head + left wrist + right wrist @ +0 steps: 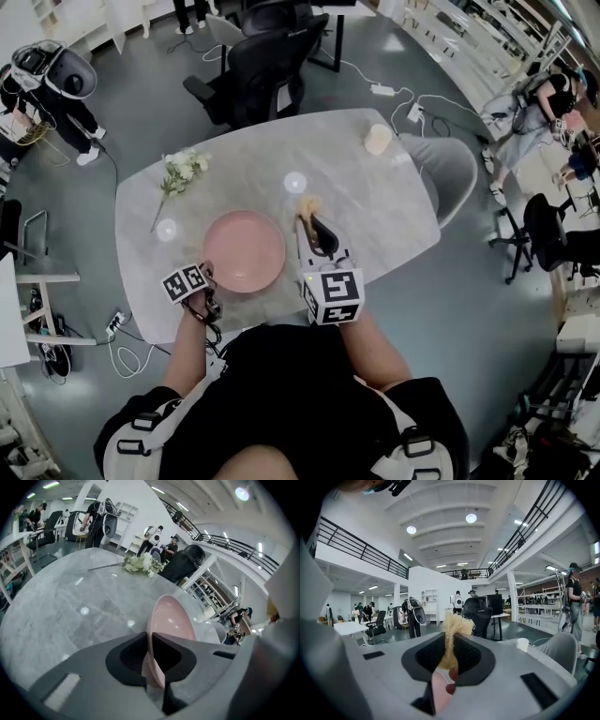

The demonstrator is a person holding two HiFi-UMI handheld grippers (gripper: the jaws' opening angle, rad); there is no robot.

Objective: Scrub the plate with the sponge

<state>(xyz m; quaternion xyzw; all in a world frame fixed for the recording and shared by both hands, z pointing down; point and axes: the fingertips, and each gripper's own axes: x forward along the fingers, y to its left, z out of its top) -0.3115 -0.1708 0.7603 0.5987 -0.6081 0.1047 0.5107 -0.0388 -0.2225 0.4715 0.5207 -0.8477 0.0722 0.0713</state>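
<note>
A round pink plate (244,250) lies at the near middle of the grey marble table (375,202). My left gripper (212,281) is shut on the plate's near left rim. In the left gripper view the pink plate (171,618) runs edge-on between the closed jaws of that gripper (150,643). My right gripper (316,228) is just right of the plate and holds a tan fibrous sponge (307,206). In the right gripper view the sponge (455,629) sticks out past the gripper (449,645), clear of the plate.
White flowers (183,169) lie at the table's back left, a pale cup (378,139) at the back right. Two small clear round things (295,182) (167,229) sit near the plate. A black office chair (258,75) and a grey chair (455,173) stand at the far side.
</note>
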